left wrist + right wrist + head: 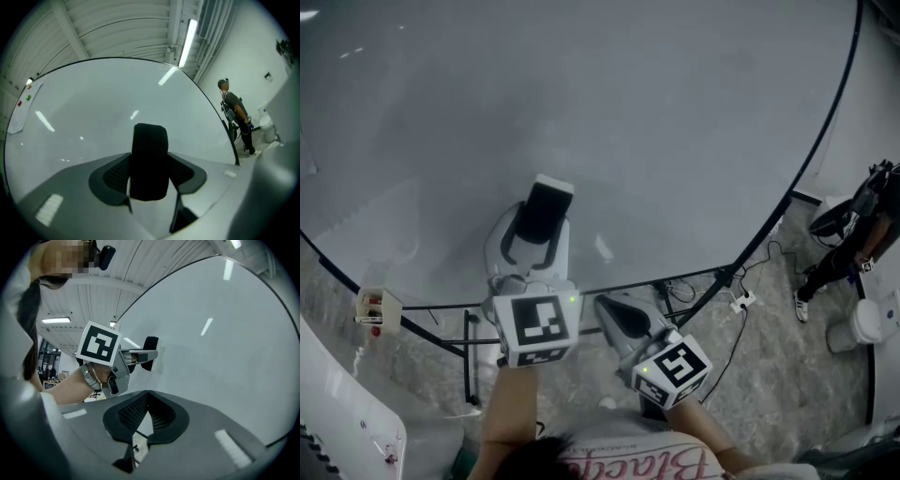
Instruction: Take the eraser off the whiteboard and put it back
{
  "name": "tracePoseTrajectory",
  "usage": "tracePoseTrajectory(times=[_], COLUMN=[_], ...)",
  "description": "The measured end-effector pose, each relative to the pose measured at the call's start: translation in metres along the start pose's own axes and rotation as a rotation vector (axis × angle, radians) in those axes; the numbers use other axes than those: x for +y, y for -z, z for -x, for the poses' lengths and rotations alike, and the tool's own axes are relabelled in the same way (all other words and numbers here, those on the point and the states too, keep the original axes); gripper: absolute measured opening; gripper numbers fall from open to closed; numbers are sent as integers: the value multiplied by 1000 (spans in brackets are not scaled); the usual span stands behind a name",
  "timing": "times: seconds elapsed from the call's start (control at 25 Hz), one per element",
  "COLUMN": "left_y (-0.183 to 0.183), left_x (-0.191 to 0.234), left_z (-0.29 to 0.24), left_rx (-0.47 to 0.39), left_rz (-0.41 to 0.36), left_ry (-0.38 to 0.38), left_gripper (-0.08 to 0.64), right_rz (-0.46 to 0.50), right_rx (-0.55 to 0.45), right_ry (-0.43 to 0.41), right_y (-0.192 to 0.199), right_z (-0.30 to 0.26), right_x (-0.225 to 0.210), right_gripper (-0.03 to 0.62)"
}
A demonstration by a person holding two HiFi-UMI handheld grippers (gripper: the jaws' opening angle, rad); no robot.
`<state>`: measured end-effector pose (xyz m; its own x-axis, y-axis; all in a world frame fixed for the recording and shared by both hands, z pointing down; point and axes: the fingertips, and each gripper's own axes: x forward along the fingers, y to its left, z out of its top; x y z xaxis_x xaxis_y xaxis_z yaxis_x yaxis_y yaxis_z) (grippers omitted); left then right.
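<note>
A black eraser [546, 208] rests with its far end against the whiteboard [656, 122]. My left gripper [539, 223] is shut on it, one pad on each side. In the left gripper view the eraser [149, 161] stands upright between the two dark pads, with the whiteboard [93, 108] behind it. My right gripper [614, 314] hangs lower and to the right, just below the board's bottom edge, shut and empty. In the right gripper view its jaws [147, 399] meet at the tips. Beyond them, the left gripper [140, 355] holds the eraser [151, 351] at the board [225, 333].
A person [848, 248] stands on the floor to the right of the board. Cables and a plug [741, 300] lie near the board's stand. A small box [377, 307] hangs at the board's lower left edge. A white bin [867, 322] is at the far right.
</note>
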<state>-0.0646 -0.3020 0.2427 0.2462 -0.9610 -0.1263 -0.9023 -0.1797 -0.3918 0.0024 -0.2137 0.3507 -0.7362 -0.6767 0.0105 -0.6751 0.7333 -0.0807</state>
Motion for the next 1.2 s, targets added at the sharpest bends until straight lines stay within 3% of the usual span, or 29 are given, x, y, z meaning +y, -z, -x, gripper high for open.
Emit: tracePoseTrajectory(times=[0.12,0.32,0.56,0.88,1.04,1.2], left_y=[0,2,10,20,26,29], left_x=[2,-1,-4,-11,-12,-12], left_z=[11,29,54,81,97,101], left_rx=[-16,-30,-33,-21,-39,-45], left_rz=[79,148,304,368,442,450], left_ry=[26,43,96,116,139,150], left_gripper=[232,232,232,232,232,232], right_rz=[1,1,4,9,18,23], right_rx=[3,8,10,3,-6,-10], right_ry=[-3,-1,2,11,11,16], right_y=[2,6,7,5,2,2], right_z=[0,1,4,11,12,14], right_x=[6,13,18,22,25,26], right_gripper=[2,2,2,2,2,2])
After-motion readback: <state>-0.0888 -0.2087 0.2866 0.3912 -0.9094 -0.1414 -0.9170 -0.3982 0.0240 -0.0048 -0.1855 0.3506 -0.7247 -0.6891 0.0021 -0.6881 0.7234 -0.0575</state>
